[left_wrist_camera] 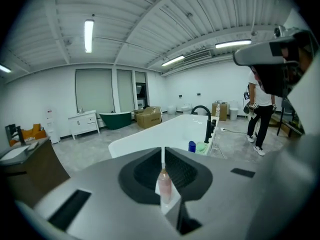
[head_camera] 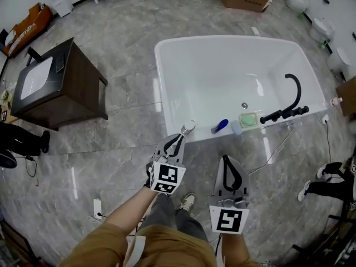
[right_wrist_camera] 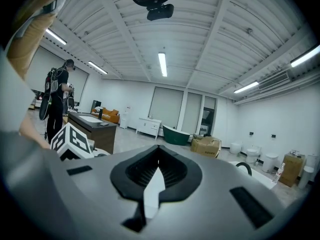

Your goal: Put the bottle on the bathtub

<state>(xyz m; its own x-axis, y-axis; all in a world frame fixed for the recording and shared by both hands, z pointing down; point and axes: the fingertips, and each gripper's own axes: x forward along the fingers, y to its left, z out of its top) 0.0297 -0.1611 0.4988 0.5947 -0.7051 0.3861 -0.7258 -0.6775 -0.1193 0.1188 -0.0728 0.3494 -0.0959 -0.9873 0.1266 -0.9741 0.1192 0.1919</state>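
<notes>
Bottle (head_camera: 188, 128) is clamped upright in our left gripper (head_camera: 178, 139): the jaws are closed on its pinkish body, and its silver cap stands clear above them. In the head view we see the cap against the near rim of the bathtub (head_camera: 167, 82); the left gripper view shows the tub ahead of the jaws. We hold the right gripper (head_camera: 226, 161) just beside the left one, over the grey floor. Its jaws are closed with nothing between them. On the near rim, right of the bottle, lie a blue container (head_camera: 220, 125) and a green soap dish (head_camera: 248, 119). A black faucet (head_camera: 290, 100) stands further right. A dark cabinet (head_camera: 61, 85) stands well apart to the left
</notes>
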